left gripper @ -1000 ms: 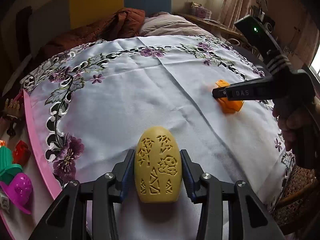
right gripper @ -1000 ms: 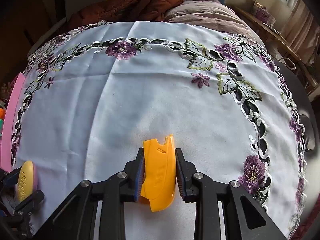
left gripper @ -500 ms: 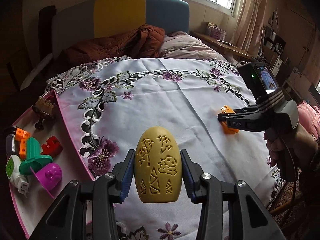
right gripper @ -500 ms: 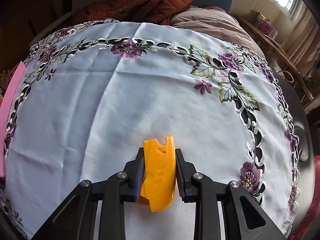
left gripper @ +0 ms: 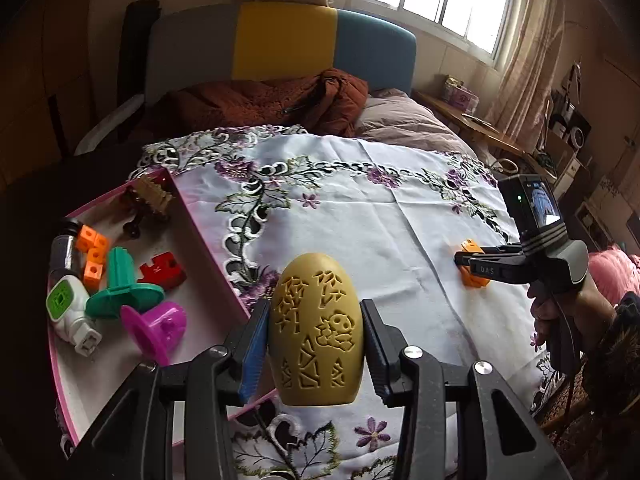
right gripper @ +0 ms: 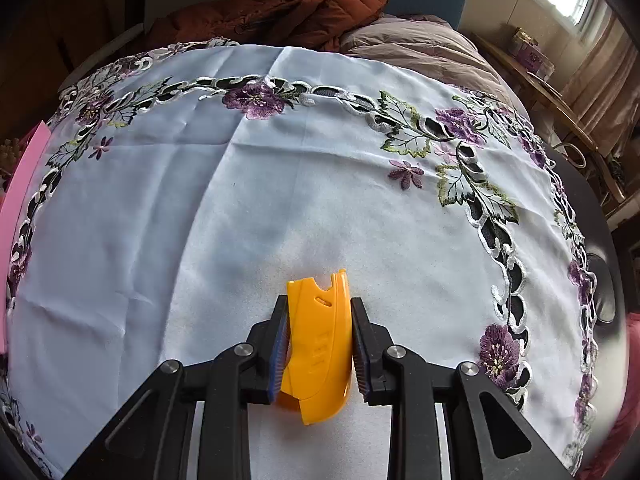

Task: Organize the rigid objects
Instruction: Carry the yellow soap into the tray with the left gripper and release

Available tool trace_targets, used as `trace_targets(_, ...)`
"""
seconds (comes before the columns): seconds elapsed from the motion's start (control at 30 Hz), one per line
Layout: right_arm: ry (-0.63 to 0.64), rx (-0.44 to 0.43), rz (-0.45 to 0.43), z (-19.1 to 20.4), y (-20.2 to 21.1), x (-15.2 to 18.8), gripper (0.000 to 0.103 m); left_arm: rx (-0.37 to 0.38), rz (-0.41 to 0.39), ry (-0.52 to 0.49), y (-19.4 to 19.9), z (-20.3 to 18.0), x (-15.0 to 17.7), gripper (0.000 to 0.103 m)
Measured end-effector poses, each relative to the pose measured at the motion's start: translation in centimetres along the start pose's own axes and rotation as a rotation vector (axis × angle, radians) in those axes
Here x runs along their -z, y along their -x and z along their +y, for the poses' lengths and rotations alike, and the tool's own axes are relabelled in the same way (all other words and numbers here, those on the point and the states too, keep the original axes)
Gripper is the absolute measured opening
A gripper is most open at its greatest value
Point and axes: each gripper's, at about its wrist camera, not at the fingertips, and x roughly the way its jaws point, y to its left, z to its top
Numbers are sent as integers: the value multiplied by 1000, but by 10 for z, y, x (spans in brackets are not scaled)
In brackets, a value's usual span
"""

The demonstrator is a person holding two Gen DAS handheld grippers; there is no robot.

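Filling the lower centre of the left wrist view, the mustard egg (left gripper: 316, 330) sits clamped at its widest girth by the left gripper (left gripper: 315, 344); hard, smooth and probably light, it could squirt out if gripped nearer its taper. Lower centre opposite, the right gripper (right gripper: 319, 340) pinches an orange plastic piece (right gripper: 318, 334) against the tablecloth (right gripper: 200, 220). A pink tray (left gripper: 208, 252) of toys waits at left.

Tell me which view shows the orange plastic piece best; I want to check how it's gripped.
The right wrist view: the orange plastic piece fills the centre, clamped between the right gripper pads, with its notches and slot plain. The left wrist view shows it only small and far off, mostly hidden behind that gripper's fingers above the tablecloth.
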Motion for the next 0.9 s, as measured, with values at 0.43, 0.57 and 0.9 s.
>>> trace_targets(0.43, 23, 15, -6, 3, 1, 1, 28, -142, 6, 341, 34, 135, 35, 44)
trace_targets(0.57, 26, 18, -6, 3, 2, 1, 28, -151, 36, 384, 22, 147, 44, 44)
trace_targets(0.9, 31, 24, -7, 4, 2, 1, 28, -162, 99, 399, -5, 151, 53, 44)
